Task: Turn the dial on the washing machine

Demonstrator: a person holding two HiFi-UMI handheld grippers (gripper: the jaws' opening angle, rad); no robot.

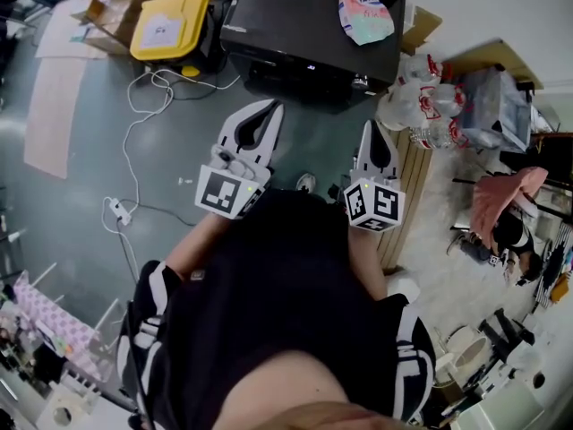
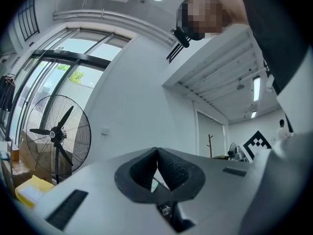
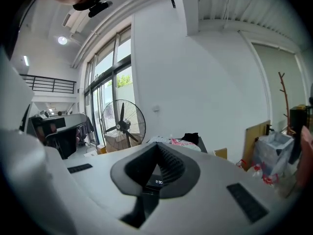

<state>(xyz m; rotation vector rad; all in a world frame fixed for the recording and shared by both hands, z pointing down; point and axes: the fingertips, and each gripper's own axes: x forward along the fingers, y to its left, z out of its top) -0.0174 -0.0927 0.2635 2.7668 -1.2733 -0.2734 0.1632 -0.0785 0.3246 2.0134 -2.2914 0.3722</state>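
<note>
A black machine (image 1: 313, 30) stands on the floor ahead of me in the head view; its dial does not show in any view. Through the hollow behind the right jaws, a small lit display (image 3: 159, 182) on its dark front reads 2:30. Both grippers are held in the air close to my body, short of the machine. My left gripper (image 1: 271, 106) (image 2: 157, 150) points toward its left front and is shut, the pads meeting with nothing between them. Pointing toward its right front corner, my right gripper (image 1: 370, 125) (image 3: 157, 145) is shut and empty too.
A pink patterned bag (image 1: 363, 12) lies on the machine. A yellow box (image 1: 170, 25) sits to its left, with a white cable and power strip (image 1: 121, 209) on the floor. At right are a slatted wooden board (image 1: 414, 186) and bagged bottles (image 1: 430, 106). A standing fan (image 3: 122, 124) is behind.
</note>
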